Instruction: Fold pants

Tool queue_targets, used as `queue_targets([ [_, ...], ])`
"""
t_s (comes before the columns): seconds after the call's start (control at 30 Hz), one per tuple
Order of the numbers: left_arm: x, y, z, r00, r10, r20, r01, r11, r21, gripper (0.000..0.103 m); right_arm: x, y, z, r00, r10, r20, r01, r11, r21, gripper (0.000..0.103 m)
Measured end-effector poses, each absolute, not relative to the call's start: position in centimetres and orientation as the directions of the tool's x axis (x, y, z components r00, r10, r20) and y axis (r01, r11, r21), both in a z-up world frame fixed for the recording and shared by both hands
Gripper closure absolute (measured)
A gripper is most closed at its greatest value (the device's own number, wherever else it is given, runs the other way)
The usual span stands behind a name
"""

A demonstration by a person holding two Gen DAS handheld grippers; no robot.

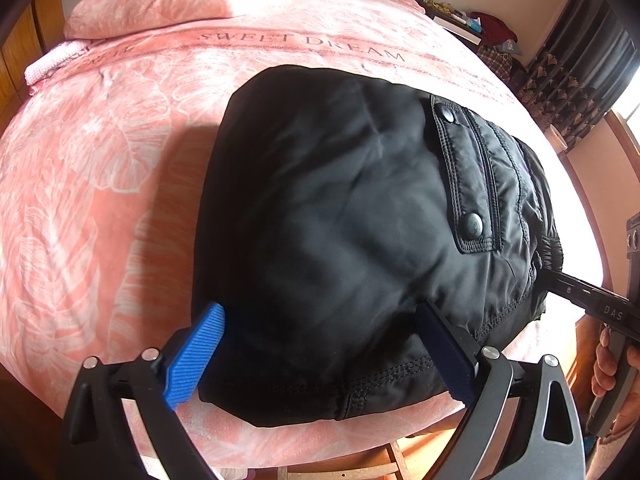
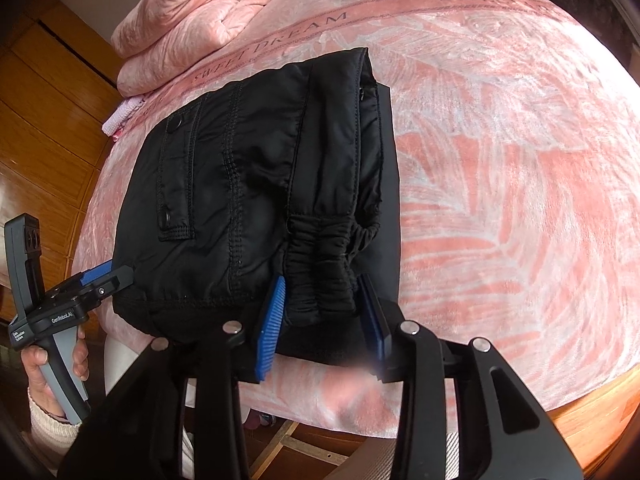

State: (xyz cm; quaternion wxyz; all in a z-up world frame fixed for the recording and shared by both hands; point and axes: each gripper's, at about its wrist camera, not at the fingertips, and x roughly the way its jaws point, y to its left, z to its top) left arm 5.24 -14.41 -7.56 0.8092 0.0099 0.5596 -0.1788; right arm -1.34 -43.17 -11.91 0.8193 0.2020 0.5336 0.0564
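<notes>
The right gripper has its jaws partly apart around the gathered elastic cuff of the black pants. The blue pad at nine o'clock lies against the bunched fabric; the pad at three o'clock looks just beside it, so I cannot tell whether the cuff is truly pinched or only bracketed. The left gripper has its jaws wide apart, straddling the near hem of the folded bundle, with the cloth between the pads but not squeezed.

The pants lie as a compact folded stack on the pink bedspread, close to the bed's near edge at six o'clock. The flap pocket with its snaps faces up. The cuffed end sits toward three o'clock in the left wrist view.

Several things could go wrong from here:
- **Loose cuff grip:** if the right jaws lift with so little bite, the slick fabric may slide out and the top layer flop open.
- **Lifting one side only:** the layers may shear and skew the fold.
- **Pulling toward six o'clock:** the stack could drag off the mattress edge.
- **Deep left closure:** the jaws may snag the bedspread with the hem.

At eleven o'clock a folded pink quilt lies well apart.
</notes>
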Motion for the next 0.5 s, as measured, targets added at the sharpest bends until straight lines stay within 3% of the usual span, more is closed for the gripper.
queue_targets([
  [0.3, 5.3, -14.4, -8.1, 0.318, -0.261, -0.912, 0.296, 0.941, -0.165, 0.004, -1.0, -42.5, -12.1, 0.404, 0.257, -0.878, 0.119, 0.937, 0.329, 0.061],
  [0.43, 4.7, -14.2, -6.9, 0.326, -0.277, -0.904, 0.296, 0.938, -0.181, 0.004, -1.7, -43.3, -11.2, 0.422, 0.274, -0.864, 0.139, 0.923, 0.36, 0.053],
  [0.5, 4.2, -14.2, -5.9, 0.352, -0.275, -0.895, 0.303, 0.938, -0.169, 0.004, -2.2, -43.8, -10.6, 0.433, 0.283, -0.856, 0.145, 0.915, 0.376, 0.043],
])
